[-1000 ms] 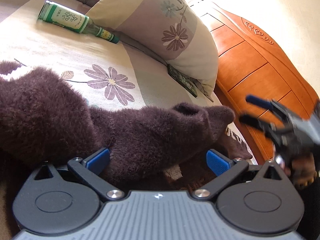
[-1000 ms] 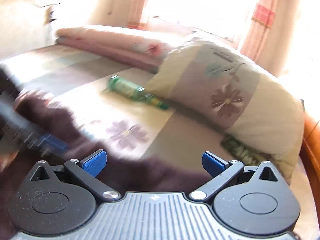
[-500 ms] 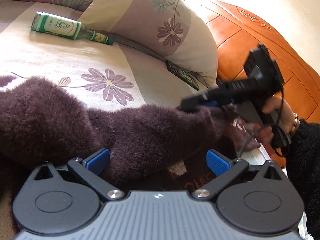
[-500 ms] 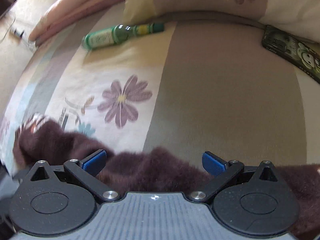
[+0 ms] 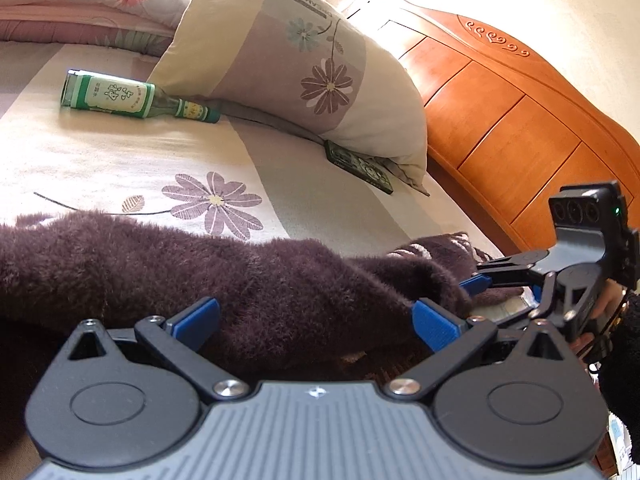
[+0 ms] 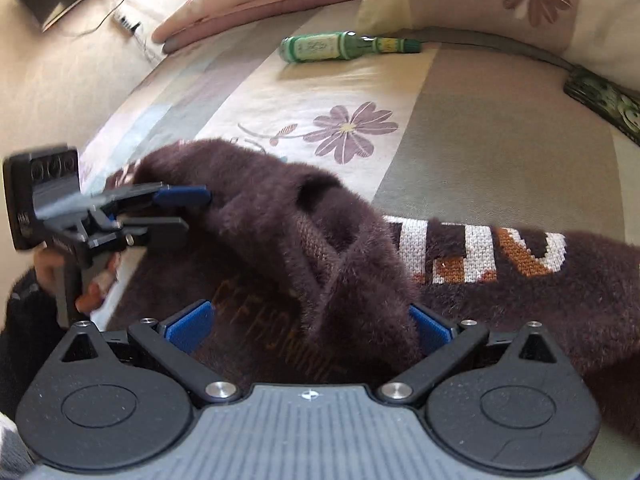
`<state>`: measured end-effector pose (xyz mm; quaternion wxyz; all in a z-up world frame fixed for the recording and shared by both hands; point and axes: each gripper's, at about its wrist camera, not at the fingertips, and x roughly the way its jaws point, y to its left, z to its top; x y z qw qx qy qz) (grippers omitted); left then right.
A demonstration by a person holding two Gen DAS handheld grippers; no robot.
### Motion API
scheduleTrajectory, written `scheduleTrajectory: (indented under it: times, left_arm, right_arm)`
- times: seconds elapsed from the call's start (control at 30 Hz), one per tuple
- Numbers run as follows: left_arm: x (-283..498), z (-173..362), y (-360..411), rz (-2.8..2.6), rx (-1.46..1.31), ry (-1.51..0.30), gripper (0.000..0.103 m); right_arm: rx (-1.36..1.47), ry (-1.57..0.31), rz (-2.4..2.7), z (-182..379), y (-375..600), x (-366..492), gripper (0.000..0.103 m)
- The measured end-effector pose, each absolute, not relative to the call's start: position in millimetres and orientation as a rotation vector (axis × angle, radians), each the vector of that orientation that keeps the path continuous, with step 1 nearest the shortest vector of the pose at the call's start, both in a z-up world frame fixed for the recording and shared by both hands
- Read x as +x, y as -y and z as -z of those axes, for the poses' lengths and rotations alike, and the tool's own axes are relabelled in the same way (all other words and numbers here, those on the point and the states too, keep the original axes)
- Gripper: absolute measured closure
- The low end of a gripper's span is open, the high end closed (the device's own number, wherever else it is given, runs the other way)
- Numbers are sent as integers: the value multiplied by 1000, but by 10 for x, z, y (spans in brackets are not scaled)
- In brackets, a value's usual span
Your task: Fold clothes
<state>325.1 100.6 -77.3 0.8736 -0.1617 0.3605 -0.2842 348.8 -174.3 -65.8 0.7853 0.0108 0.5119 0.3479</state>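
A fuzzy dark brown sweater (image 6: 500, 280) lies across the bed (image 5: 120, 168), a bit rumpled, with white and orange knit letters showing on it. One sleeve (image 6: 280, 216) runs over the top of the sweater like a fat furry arm. Both tongs look spread wide, and neither one is pinching anything yet. The right tongs (image 6: 308, 324) have the sleeve sitting in the gap between their blue tips, so I think they are about to close on it. The left tongs (image 5: 316, 316) point across the sweater, with fuzzy cloth between their tips too. I think the person wants a grip at two spots, so the sleeve can be lifted and laid flat over the body of the sweater. The cloth is thick and soft, so a small pinch may slip. The sheet has purple flowers on it. Past the sweater, a green bottle (image 5: 132, 98) lies on its side. Beside the bottle leans a big flowered pillow (image 5: 304, 72), and a phone (image 5: 360, 166) pokes out from under the pillow. Behind the pillow stands an orange wooden headboard (image 5: 520, 120), and sun falls on the wall.
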Motion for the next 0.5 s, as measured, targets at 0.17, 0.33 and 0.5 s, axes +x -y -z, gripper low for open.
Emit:
scheduleTrajectory:
  times: [0.17,0.33,0.5]
  left_arm:
    - [3255,788,-1007,593,-325,-760,1]
    - [3255,774,-1063,589,-333,-754,1]
    - [3266,782,-1103,586,-350,-756,1]
  right_arm:
    - [-26,-1078,-705,905,1587,3689,0]
    - [-3,-1041,-752,825,1554,3728,0]
    - [-98,-1086,-927,672,1637,3478,0]
